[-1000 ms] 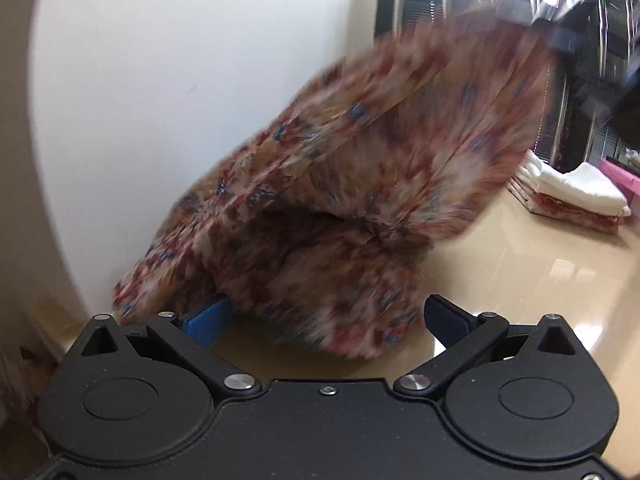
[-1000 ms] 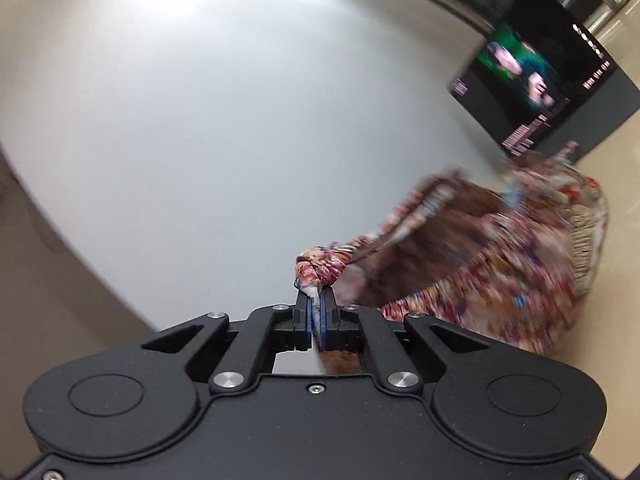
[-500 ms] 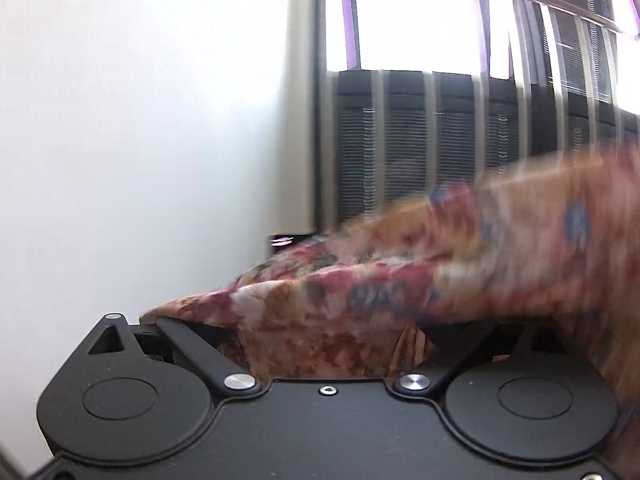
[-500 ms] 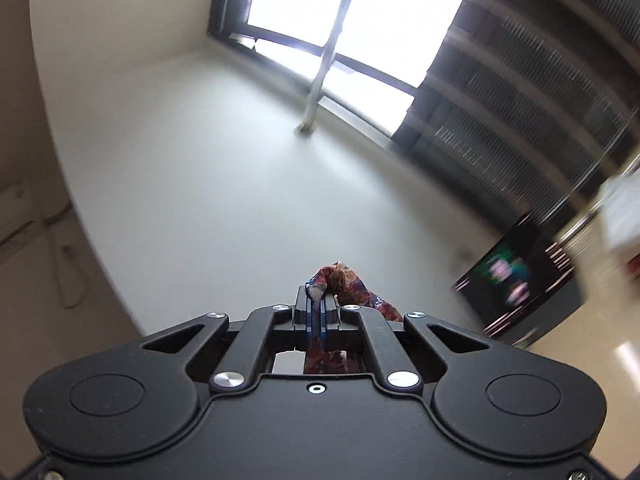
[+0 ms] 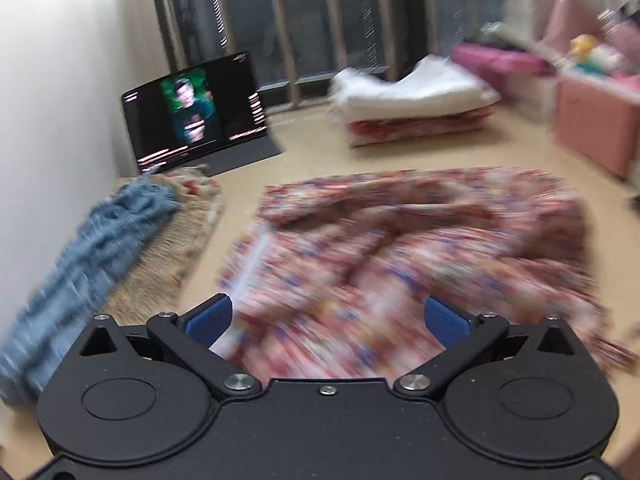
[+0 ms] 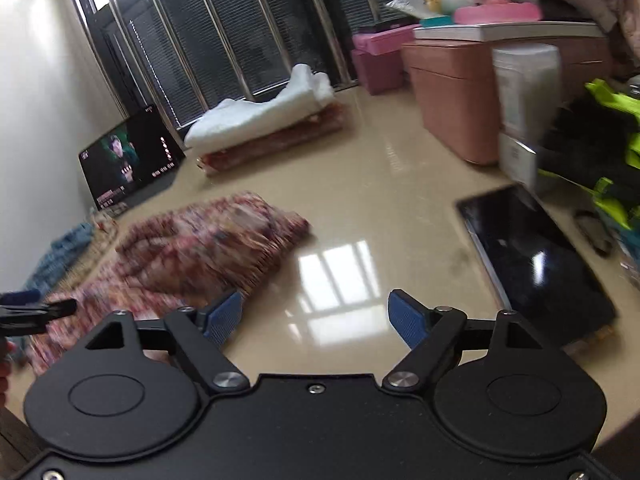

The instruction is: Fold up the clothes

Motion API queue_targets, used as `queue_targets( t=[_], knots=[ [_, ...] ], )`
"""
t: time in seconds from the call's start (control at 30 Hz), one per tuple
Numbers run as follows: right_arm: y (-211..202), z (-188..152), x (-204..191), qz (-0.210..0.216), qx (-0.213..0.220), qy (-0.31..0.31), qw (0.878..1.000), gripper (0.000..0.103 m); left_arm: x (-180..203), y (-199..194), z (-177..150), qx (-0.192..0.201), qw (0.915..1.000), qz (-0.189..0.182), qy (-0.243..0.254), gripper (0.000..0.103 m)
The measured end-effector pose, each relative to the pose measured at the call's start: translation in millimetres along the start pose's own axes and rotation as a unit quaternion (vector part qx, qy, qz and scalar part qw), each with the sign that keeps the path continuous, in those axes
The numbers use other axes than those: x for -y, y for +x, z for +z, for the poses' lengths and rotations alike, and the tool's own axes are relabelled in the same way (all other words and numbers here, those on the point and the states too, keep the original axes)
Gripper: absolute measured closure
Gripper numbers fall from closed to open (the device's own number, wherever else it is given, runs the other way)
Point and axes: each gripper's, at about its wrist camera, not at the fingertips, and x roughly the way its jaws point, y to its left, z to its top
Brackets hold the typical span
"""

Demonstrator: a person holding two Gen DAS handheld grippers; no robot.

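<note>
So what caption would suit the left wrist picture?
Open left gripper above a crumpled floral garment on the table.

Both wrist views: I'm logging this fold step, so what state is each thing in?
left gripper: jaws open, holding nothing
right gripper: jaws open, holding nothing
floral garment: released, lying rumpled on the surface
blue garment: unfolded, lying crumpled
white and red stack: folded
upright screen: on
flat tablet: dark

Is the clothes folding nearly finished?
Not yet. Done: a folded stack sits by the window. In hand: nothing; the left gripper and right gripper are both open. Left: the floral garment lies rumpled, and a blue garment waits beside it.
</note>
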Motion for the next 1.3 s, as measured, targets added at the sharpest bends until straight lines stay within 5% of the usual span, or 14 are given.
queue_targets(
  t=[0.1,0.23,0.37,0.5,0.7,0.93,1.0,1.07,1.2,1.3],
  knots=[
    [-18,-23,-4,-0.009,0.017,-0.01,1.0,0.02,35,-15,-17,0.006,0.9984,-0.055,0.013,0.0],
    [-30,-50,-10,0.003,0.036,0.001,0.999,0.02,107,-21,-31,0.015,0.9932,-0.07,0.092,0.003],
    [-50,-63,-17,0.011,0.047,-0.032,0.998,0.02,146,0,-46,-0.035,0.9882,-0.061,0.136,0.034],
    [-71,-68,-23,0.001,0.067,-0.078,0.995,0.019,132,0,-52,-0.041,0.9924,-0.062,0.098,0.051],
    [-82,-71,-25,0.02,0.067,-0.086,0.994,0.017,65,-15,-66,-0.063,0.9973,-0.018,0.033,0.052],
    [-74,-80,-52,0.042,0.052,-0.127,0.99,0.017,-23,-43,-85,-0.077,0.9916,0.073,-0.075,0.049],
    [-70,-82,-60,0.045,0.049,-0.141,0.988,0.017,-27,-56,-88,-0.061,0.9913,0.076,-0.088,0.042],
    [-66,-84,-70,0.043,0.047,-0.164,0.984,0.017,-30,-69,-91,-0.043,0.9912,0.077,-0.098,0.008],
    [-51,-87,-92,0.021,0.046,-0.235,0.971,0.017,-34,-94,-97,-0.008,0.9898,0.079,-0.118,0.002],
    [-31,-85,-111,-0.021,0.059,-0.312,0.948,0.017,-33,-108,-105,0.004,0.9898,0.082,-0.116,0.0]
  ],
)
